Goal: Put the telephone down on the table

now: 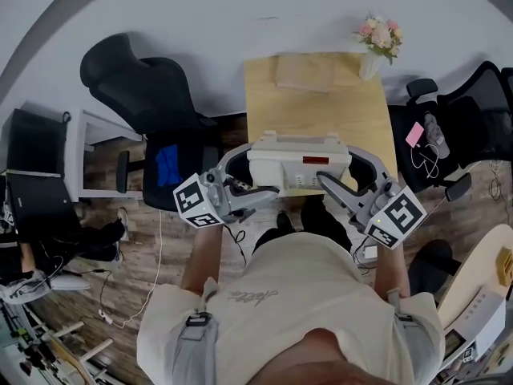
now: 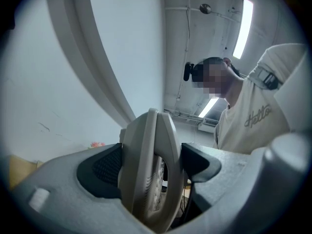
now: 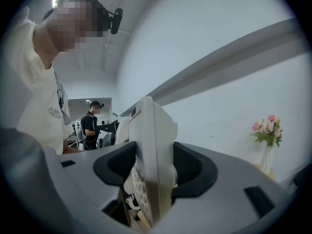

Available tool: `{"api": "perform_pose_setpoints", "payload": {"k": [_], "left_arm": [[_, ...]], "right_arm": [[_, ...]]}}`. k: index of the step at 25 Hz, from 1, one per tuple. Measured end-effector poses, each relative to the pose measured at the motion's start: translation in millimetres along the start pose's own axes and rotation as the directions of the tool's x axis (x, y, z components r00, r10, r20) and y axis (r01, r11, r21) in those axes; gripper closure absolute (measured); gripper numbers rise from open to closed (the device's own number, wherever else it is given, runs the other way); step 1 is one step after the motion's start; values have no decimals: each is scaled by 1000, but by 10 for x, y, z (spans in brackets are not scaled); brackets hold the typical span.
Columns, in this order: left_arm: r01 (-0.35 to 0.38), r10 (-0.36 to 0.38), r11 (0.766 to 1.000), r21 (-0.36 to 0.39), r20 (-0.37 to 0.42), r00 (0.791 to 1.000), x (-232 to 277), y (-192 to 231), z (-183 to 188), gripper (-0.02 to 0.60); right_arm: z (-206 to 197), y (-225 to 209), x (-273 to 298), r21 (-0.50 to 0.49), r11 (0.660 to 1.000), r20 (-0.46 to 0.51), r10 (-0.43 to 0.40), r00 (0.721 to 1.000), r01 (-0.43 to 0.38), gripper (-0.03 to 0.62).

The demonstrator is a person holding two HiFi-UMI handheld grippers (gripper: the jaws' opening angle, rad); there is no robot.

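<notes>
Wooden, the one bench [image 1: 321, 107] is standing by a white wall [image 1: 240, 14], carrying one flower vase [image 1: 370, 62], two black chairs [image 1: 148, 91] flanking. We are holding one telephone [image 1: 298, 160] over its near edge, left claw [image 1: 268, 189] and right claw [image 1: 329, 184] clamping its ends.

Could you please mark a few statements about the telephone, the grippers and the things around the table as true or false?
1. The left gripper and the right gripper both grip the telephone, one at each end. True.
2. The vase of flowers stands at the near left corner of the table. False: it stands at the far right corner.
3. The left gripper is open and empty. False: it is shut on the telephone.
4. A black office chair stands to the left of the table. True.
</notes>
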State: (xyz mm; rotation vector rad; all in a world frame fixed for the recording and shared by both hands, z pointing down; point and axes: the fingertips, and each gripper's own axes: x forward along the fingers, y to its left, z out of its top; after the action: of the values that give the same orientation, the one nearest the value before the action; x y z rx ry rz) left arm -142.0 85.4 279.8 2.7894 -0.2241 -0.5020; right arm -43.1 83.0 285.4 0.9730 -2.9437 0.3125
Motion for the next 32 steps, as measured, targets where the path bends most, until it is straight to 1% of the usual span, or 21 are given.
{"api": "perform_pose_setpoints", "payload": {"k": [6, 9, 11, 13, 16, 18, 24, 29, 32], "left_arm": [[-48, 48, 998, 37, -8, 999, 369, 297, 116, 209], [-69, 71, 996, 53, -36, 997, 667, 568, 104, 209], [-76, 78, 996, 55, -39, 996, 849, 737, 94, 210], [-78, 79, 995, 56, -17, 997, 911, 770, 123, 210], [-73, 72, 995, 65, 20, 997, 890, 720, 191, 209], [-69, 67, 995, 66, 29, 997, 897, 727, 196, 209], [-110, 109, 993, 36, 19, 994, 1256, 1116, 62, 209], [-123, 123, 992, 24, 17, 992, 1263, 1228, 7, 210], [-121, 121, 993, 2, 8, 993, 1219, 1285, -23, 209]], "right_arm": [[179, -486, 24, 7, 998, 52, 57, 997, -57, 362], [244, -897, 24, 9, 997, 64, 82, 995, -83, 362], [300, -1146, 16, 2, 996, 73, 88, 993, -88, 362], [341, -1213, 2, -1, 996, 82, 90, 993, -90, 362], [379, -1165, -8, 2, 996, 92, 93, 991, -94, 362], [389, -1175, -11, 0, 996, 97, 93, 991, -93, 362], [357, -1734, -20, 34, 992, 81, 120, 989, -123, 362], [289, -1840, 34, 51, 990, 69, 125, 990, -128, 362], [251, -1847, 89, 68, 991, 54, 110, 992, -114, 362]]}}
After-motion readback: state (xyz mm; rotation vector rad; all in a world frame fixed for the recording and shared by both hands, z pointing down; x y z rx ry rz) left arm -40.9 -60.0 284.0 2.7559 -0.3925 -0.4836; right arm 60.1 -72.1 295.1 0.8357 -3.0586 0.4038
